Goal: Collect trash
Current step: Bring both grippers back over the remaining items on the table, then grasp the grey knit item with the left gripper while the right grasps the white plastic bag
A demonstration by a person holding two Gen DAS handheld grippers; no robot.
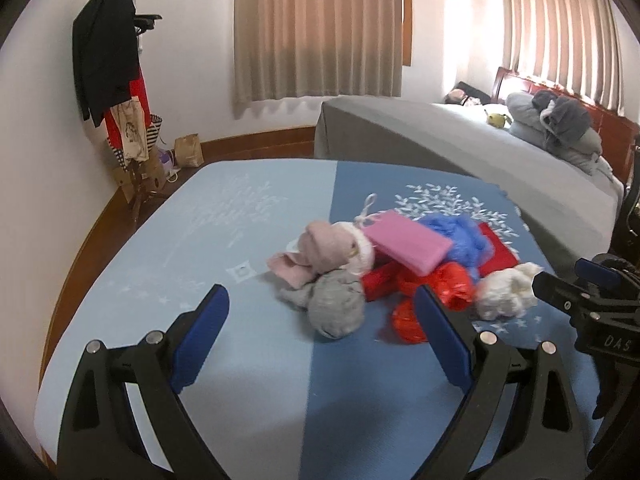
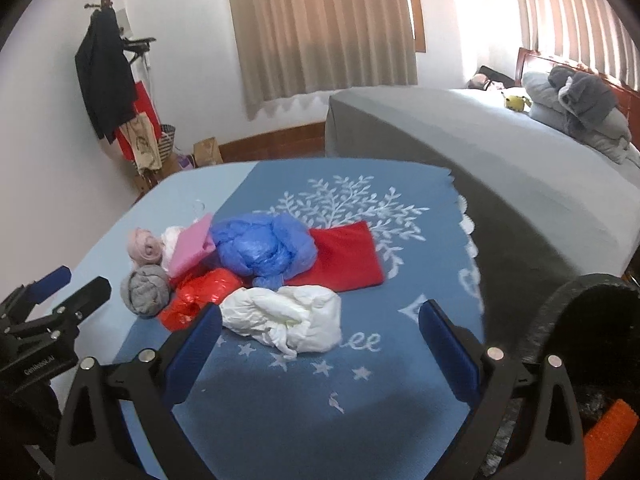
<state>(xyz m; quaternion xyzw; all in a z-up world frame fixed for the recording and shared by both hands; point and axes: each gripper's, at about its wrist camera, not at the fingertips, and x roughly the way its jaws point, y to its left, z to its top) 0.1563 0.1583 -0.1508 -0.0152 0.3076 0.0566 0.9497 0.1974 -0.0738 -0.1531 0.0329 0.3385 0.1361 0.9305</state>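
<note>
Approach step: both the left gripper (image 1: 320, 312) and right gripper (image 2: 320, 326) hover spread wide and empty over the blue cloth (image 2: 360, 392), the white crumpled bag (image 2: 288, 320) lying nearest, probably plastic, so next the right must drop and pinch it.

a wooden coat stand (image 1: 116, 92) draped with a dark jacket (image 1: 102, 46) stands against the white wall. beige pleated curtains (image 1: 320, 28) hang over the windows. a grey-covered bed (image 1: 460, 152) carries grey folded bedding (image 1: 560, 124); a brown paper bag (image 1: 188, 151) sits on the floor.
</note>
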